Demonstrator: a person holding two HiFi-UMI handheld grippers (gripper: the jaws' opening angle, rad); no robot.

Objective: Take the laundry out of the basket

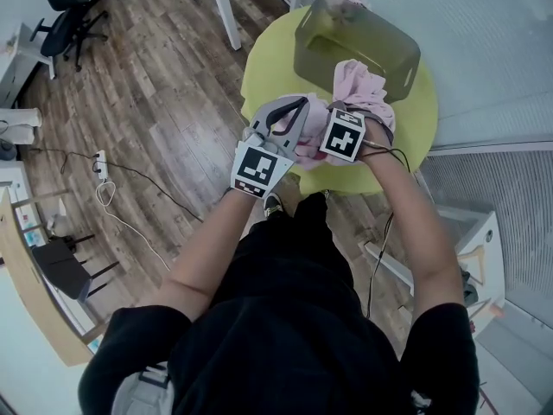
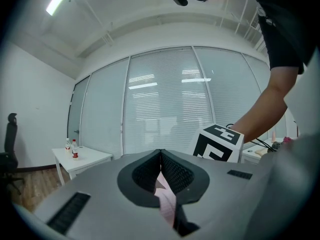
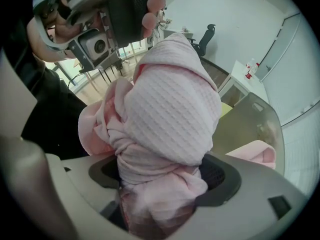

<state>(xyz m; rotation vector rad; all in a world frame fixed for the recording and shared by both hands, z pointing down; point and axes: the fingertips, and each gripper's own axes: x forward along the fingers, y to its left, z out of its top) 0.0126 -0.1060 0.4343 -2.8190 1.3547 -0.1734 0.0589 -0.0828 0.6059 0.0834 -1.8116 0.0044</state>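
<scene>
Bright even daylight, fisheye-warped edges

I can read no text, brand or number anywhere. The marker cubes on the left gripper [image 2: 160, 159] and the right gripper [image 3: 160, 181] carry only black-and-white square patterns. The red labels on two small clear bottles [image 2: 71, 146] are too small to read.

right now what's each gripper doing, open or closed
Left gripper: closed, pinching a thin fold of the pink garment.
Right gripper: closed on a thick bunch of the pink garment.
</scene>
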